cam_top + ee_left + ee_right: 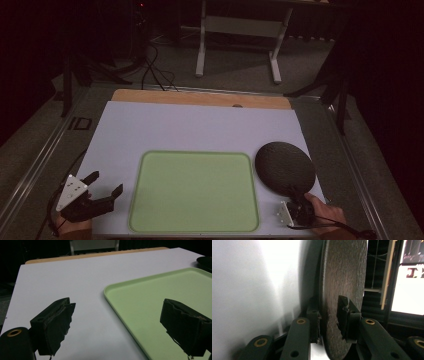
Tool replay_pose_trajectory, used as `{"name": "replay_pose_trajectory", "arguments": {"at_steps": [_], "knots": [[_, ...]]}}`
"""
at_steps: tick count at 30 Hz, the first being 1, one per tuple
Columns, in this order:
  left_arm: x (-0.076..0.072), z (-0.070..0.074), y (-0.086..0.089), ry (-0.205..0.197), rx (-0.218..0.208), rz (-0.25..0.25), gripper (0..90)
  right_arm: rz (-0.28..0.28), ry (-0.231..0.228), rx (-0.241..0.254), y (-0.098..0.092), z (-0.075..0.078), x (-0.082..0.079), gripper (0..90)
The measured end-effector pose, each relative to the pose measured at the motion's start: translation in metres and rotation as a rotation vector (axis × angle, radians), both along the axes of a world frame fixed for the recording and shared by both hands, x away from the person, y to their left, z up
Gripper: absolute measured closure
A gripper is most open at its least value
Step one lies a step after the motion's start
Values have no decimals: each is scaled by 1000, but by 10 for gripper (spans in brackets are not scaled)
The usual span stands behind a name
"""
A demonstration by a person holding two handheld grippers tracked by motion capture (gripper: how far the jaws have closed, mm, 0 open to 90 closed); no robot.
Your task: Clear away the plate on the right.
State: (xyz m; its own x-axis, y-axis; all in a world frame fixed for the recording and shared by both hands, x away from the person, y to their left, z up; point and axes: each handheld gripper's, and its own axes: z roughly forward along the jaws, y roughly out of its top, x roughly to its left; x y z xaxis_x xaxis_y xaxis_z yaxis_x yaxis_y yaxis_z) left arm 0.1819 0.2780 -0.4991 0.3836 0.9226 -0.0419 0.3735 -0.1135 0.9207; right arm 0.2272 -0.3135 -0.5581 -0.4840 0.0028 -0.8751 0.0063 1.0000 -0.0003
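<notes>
A round black plate point(285, 167) sits at the right of the white table point(200, 125), just right of a light green tray point(195, 153). My right gripper point(299, 206) holds the plate's near rim, with a hand behind it. In the right gripper view the plate point(344, 270) stands edge-on and my right gripper point(328, 315) has one jaw on each face of the rim. I cannot tell whether the plate rests on the table or hangs just above it. My left gripper point(106, 182) is open and empty at the front left, beside the tray. In the left gripper view, my left gripper point(118, 307) spans the tray's corner point(107, 290).
A wooden strip point(200, 97) runs along the table's far edge. Beyond it on the dark floor are a white desk frame point(240, 30) and cables point(155, 70). The plate's edge point(205, 261) shows at the far right of the left gripper view.
</notes>
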Motion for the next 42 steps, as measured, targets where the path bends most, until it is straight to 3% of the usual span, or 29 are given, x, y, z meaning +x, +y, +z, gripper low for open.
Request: {"name": "replay_pose_trajectory", "arguments": {"at_steps": [2,5,12,19,36,42], "knots": [[0,0,0,0,0,0,105,8,-5,-9,0,-1,1,725],[0,0,0,0,-1,0,106,5,-12,-35,2,-5,0,810],[0,0,0,1,-2,4,108,-16,-52,-54,6,-3,-2,846],[0,0,1,1,-2,6,112,-37,-51,-63,11,4,-1,852],[0,0,1,-3,-7,9,118,-106,-38,-20,23,18,-2,835],[0,0,1,-3,-7,10,118,-103,-46,-17,22,19,-7,834]]}}
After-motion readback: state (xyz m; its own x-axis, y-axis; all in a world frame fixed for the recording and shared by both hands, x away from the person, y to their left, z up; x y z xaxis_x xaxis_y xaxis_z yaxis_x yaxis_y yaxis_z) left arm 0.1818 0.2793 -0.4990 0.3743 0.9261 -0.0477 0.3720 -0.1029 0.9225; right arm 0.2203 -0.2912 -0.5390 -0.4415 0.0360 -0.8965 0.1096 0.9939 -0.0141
